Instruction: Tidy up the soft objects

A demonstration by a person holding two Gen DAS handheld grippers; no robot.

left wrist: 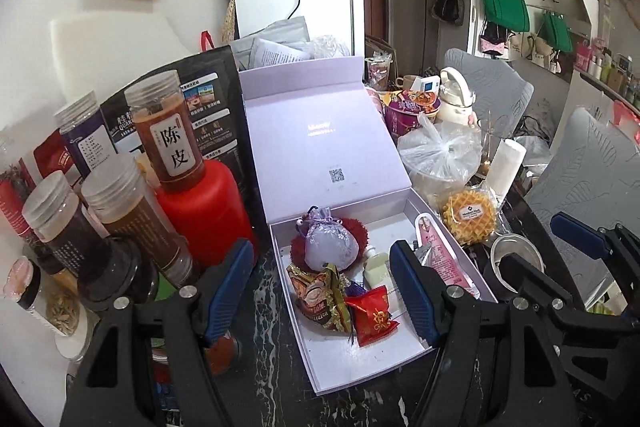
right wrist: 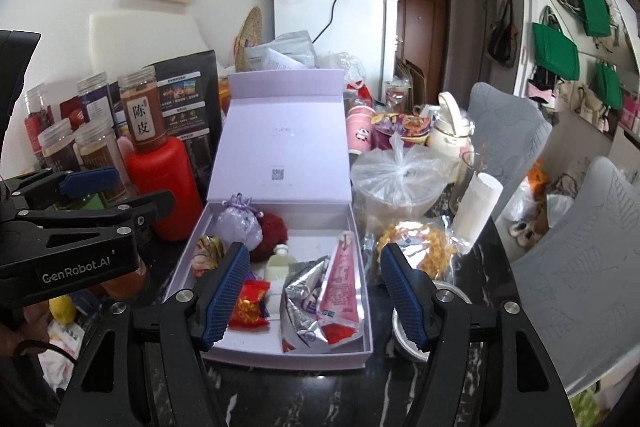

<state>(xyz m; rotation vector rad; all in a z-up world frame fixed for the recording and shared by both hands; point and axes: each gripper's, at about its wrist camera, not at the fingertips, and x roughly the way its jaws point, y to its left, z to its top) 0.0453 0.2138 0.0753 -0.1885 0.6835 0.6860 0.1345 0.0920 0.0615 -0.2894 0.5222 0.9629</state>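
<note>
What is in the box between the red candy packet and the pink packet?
A crumpled silver packet lies between the red candy packet and the pink packet in the box. The right wrist view shows it best.

Bright, even indoor light—sharp centres, strong fisheye bending, dark corners, perhaps slight edge softness.

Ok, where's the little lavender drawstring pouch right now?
The lavender drawstring pouch sits in the open lilac gift box, at its far left corner in both wrist views, resting against a dark red fuzzy item, behind the snack packets.
</note>
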